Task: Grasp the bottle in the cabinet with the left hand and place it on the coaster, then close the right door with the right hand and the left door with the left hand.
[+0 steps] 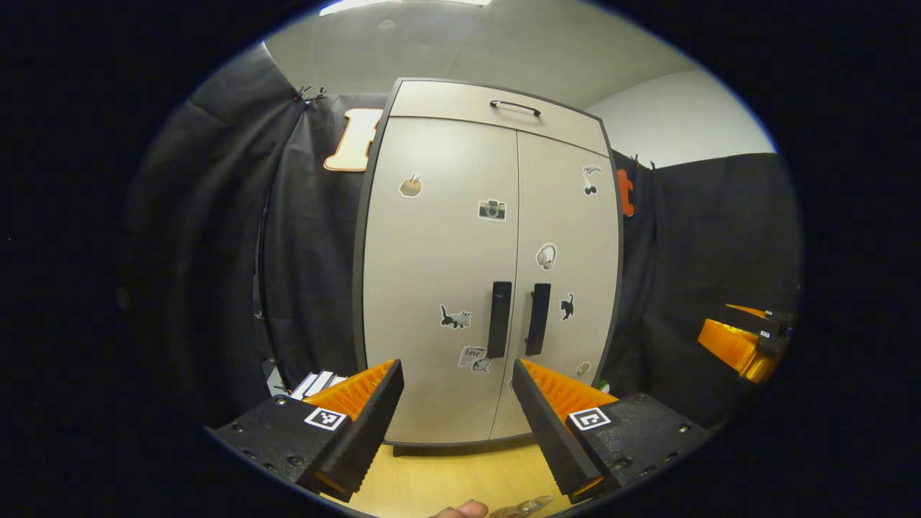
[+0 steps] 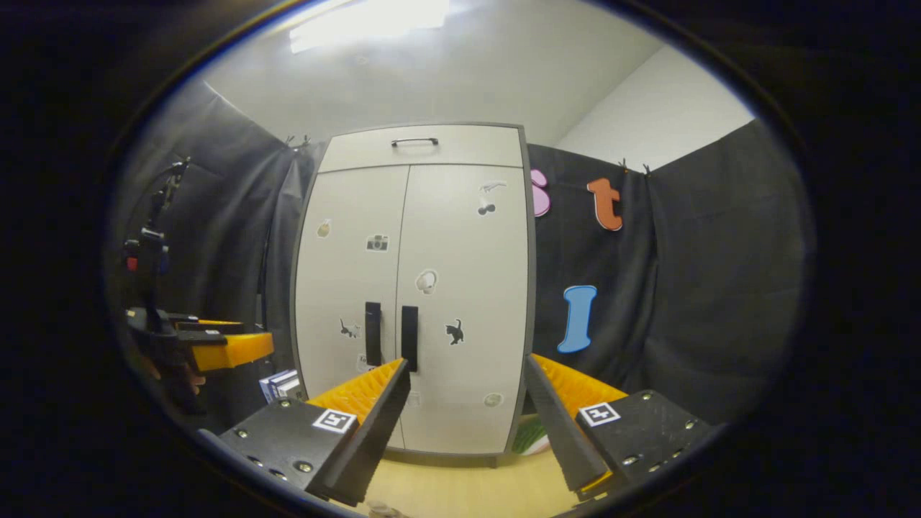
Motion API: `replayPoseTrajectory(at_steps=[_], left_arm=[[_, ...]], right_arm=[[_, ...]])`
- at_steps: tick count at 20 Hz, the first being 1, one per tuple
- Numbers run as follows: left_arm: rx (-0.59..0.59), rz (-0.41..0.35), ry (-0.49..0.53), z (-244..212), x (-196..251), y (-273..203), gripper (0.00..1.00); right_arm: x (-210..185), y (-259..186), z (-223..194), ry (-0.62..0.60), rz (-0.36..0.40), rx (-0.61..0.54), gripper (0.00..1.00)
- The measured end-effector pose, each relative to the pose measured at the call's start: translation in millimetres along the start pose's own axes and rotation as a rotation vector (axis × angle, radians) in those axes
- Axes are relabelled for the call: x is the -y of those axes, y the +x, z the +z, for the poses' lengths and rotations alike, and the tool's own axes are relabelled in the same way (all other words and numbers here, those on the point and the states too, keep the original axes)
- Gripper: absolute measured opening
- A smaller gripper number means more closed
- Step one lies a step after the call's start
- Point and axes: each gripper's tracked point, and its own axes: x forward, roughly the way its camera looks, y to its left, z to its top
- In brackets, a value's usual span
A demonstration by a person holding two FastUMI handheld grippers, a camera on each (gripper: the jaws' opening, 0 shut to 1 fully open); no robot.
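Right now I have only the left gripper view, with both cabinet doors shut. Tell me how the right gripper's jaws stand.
Observer: The right gripper is open, with nothing between its fingers, and it faces the cabinet.
Operator: Now report anything by the cloth wall left of the cabinet.
Observer: A dark stand with a red spot on it rises there, beyond the left gripper.
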Motion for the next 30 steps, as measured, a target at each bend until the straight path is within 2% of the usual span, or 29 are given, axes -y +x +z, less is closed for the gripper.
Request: replayPoseTrajectory(at_steps=[2,10,17,20,23,30], left_arm=[[-0.009,-0.016,-0.015,-0.3,9.3,7.1,0.96],[-0.003,0.008,0.026,-3.5,30.4,21.2,0.96],[0.002,-0.063,0.018,-4.8,60.7,22.0,0.96],[0.012,-0.063,0.04,-6.8,59.6,20.5,0.96],[0.004,-0.054,0.018,-9.4,54.1,15.6,0.96],[0.0,-0.028,0.055,-17.4,34.8,5.7,0.96]], right_arm=[[5.2,-0.5,-2.5,0.009,-0.006,-0.009,0.97],[26.5,-9.3,10.0,0.023,-0.03,0.025,0.97],[46.3,-21.1,8.9,0.01,-0.072,0.001,0.97],[50.6,-26.5,16.1,0.037,-0.072,0.025,0.97],[53.6,-26.7,19.9,0.042,-0.075,0.041,0.97],[47.9,-21.2,-1.2,0.02,-0.068,0.024,0.97]])
